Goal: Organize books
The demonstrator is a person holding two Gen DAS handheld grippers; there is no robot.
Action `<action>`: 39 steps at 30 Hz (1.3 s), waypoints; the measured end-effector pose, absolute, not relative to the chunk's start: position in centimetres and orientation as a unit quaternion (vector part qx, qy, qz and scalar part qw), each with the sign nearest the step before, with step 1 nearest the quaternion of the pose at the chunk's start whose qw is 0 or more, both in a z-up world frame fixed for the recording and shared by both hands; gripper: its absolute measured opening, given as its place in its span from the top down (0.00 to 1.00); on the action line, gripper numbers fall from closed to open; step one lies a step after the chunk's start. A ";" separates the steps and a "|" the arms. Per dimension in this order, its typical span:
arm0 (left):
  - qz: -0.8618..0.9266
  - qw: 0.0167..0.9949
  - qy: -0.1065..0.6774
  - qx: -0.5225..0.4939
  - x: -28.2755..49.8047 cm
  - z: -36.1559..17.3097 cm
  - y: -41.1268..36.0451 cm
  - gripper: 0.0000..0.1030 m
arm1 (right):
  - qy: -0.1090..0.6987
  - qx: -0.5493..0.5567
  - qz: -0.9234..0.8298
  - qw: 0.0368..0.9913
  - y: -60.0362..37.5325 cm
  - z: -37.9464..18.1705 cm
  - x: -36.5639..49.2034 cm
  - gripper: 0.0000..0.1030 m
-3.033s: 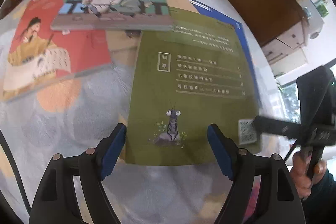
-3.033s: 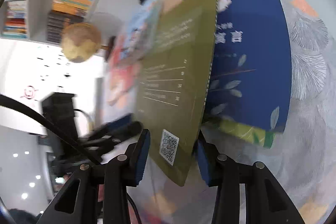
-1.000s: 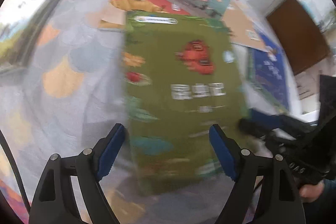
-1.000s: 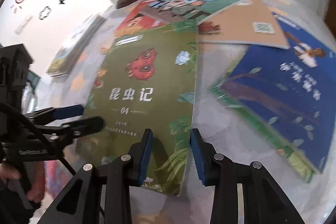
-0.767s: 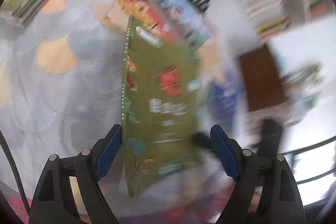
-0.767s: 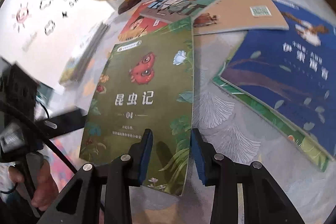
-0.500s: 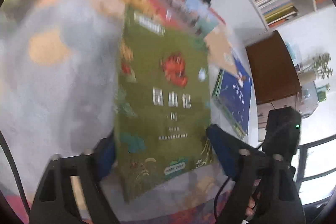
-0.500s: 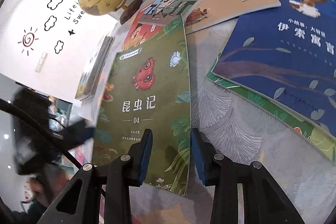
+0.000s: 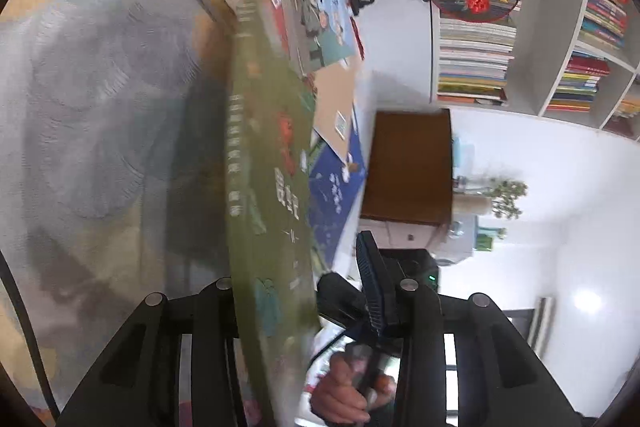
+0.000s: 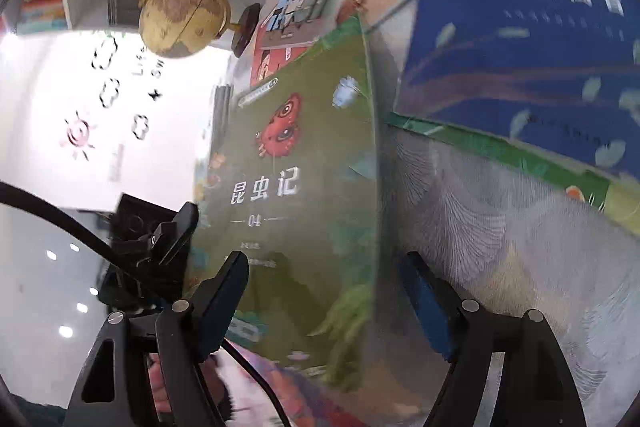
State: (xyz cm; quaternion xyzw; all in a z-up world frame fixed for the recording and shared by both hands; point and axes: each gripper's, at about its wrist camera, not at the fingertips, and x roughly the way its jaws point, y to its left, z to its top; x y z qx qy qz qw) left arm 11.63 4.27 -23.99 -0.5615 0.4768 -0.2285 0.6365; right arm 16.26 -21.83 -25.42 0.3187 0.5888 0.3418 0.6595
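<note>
Handoff: left gripper (image 9: 316,291) jaws clamped on the green insect book (image 10: 296,187), held tilted on edge above the counter (image 9: 92,115). Right gripper (image 10: 324,291) jaws opening, book's corner between them, unpinched. Risk: single edge grip, so the book may sag or slip out.

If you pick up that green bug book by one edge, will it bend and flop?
Probably a little. The green bug book looks thin and soft-covered, so it may sag away from the left gripper shut on its edge. Its cover looks glossy, so it might slip. It seems light.
</note>
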 end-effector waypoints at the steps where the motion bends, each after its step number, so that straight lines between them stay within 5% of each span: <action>1: -0.235 0.625 0.479 -0.570 11.7 -24.3 4.1 0.66 | 0.587 0.325 0.345 0.656 -22.0 -25.5 16.3 0.29; 3: -0.236 0.620 0.490 -0.565 11.8 -24.6 3.7 0.66 | 0.581 0.335 0.358 0.650 -21.8 -25.5 16.4 0.55; 7: -0.177 0.692 0.553 -0.430 11.6 -23.2 2.4 0.66 | 0.568 0.263 0.360 0.691 -20.2 -23.7 16.2 0.74; 10: -0.147 0.741 0.581 -0.303 11.5 -21.7 0.3 0.65 | 0.559 0.169 0.360 0.728 -18.4 -22.1 15.5 0.77; 16: -0.154 0.771 0.574 -0.230 11.1 -19.4 -1.0 0.65 | 0.511 0.002 0.352 0.785 -15.5 -19.4 13.2 0.77; 27: -0.188 0.788 0.537 -0.237 10.8 -14.6 3.2 0.64 | 0.447 -0.050 0.360 0.817 -11.7 -13.5 11.1 0.77; 39: -0.159 0.829 0.481 -0.238 12.4 -10.1 15.8 0.63 | 0.396 -0.053 0.382 0.833 -0.5 -9.0 13.3 0.77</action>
